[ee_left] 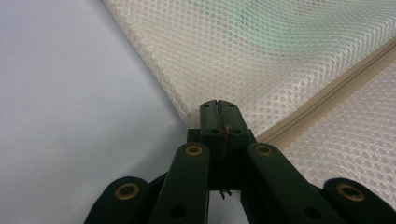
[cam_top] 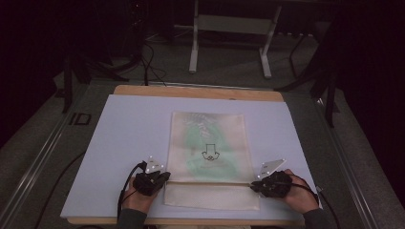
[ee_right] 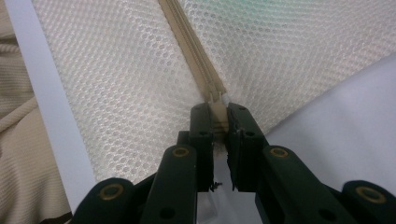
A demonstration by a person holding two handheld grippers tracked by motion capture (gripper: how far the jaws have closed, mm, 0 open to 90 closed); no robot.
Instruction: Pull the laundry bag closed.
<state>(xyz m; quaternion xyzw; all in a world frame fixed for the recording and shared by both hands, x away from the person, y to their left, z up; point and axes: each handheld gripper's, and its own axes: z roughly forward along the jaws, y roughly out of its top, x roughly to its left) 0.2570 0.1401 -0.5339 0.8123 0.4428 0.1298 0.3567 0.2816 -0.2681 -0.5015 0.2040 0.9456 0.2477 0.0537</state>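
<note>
1. Mesh bag [cam_top: 208, 143] lies near the worktop's [cam_top: 124, 124] front edge; its zip [ee_right: 198, 56] runs left to right between both grippers.
2. Left gripper [ee_left: 218, 108] clenched on the bag's edge.
3. Right gripper [ee_right: 219, 114] grasping the zip's end.

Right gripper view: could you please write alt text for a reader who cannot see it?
The right tool is clamped on the beige zipper end at the edge of a cream mesh bag. The zipper runs away from the tool across the mesh, and the pale table cover lies at right.
</note>
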